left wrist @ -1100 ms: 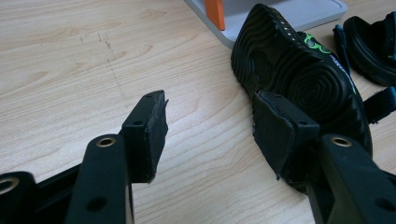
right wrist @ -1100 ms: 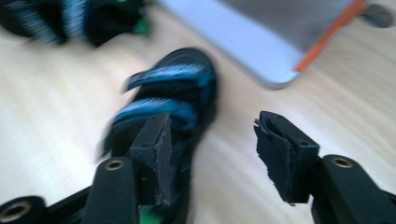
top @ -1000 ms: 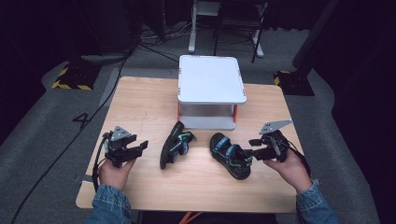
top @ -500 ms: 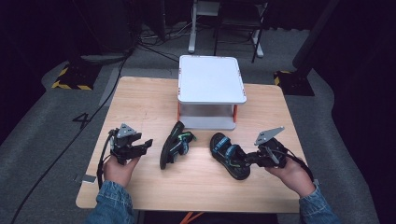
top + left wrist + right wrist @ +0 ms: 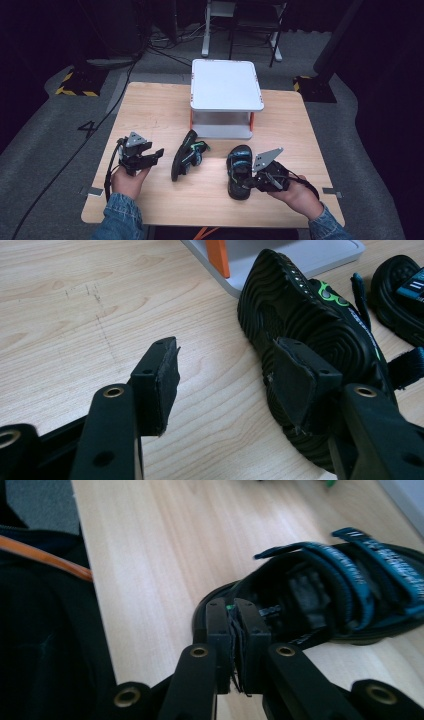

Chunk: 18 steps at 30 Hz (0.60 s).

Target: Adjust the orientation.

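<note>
Two sandals lie in front of me on the wooden table [image 5: 150, 100], near the white stand [image 5: 226, 85]. From the high view, my left gripper [image 5: 146, 159] rests low at the left, jaws spread, pointing at the green-trimmed sandal [image 5: 186, 159], which is tipped on its side. My right gripper [image 5: 251, 181] has just been closing its jaws and now pinches the heel strap of the blue-strapped sandal [image 5: 239, 167], which sits upright.

Through the left gripper view, my jaws stand apart over bare wood; the green-trimmed sandal [image 5: 305, 335] shows its ridged black sole just beyond the right-hand jaw.

Through the right gripper view, my jaws are pressed together on a thin black strap at the blue-strapped sandal's [image 5: 340, 590] heel.
</note>
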{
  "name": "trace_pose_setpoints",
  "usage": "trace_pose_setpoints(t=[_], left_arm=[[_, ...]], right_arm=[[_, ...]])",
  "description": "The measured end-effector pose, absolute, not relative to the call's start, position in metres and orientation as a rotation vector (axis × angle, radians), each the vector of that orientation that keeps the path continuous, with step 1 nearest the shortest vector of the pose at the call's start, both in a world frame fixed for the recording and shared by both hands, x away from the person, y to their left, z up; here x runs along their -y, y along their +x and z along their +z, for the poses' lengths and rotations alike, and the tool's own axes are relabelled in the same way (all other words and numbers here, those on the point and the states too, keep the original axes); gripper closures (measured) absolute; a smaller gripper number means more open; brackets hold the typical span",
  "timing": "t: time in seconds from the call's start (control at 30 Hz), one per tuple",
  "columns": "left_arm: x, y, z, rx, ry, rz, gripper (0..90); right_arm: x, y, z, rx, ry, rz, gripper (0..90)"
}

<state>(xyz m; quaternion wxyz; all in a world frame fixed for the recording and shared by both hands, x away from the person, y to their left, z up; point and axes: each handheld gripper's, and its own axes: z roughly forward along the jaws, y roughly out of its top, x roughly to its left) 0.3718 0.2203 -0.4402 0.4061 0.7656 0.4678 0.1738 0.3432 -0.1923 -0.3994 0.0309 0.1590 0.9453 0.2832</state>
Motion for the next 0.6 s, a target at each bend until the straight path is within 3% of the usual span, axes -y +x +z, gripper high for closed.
trace_pose_setpoints(t=[0.43, 0.5, 0.57, 0.6], left_arm=[[-0.218, 0.376, -0.440, -1.172, 1.932, 0.433, 44.5], [-0.217, 0.377, -0.440, -1.173, 1.935, 0.433, 44.5], [-0.217, 0.377, -0.440, -1.171, 1.935, 0.428, 44.5], [-0.217, 0.377, -0.440, -1.171, 1.935, 0.428, 44.5]], right_arm=[[0.203, 0.337, -0.394, -3.003, 0.459, 0.834, 85.8], [0.206, 0.342, -0.394, -2.999, 0.508, 0.878, 80.7], [0.210, 0.345, -0.391, -2.962, 0.561, 0.954, 67.4], [0.210, 0.345, -0.391, -2.962, 0.561, 0.954, 67.4]])
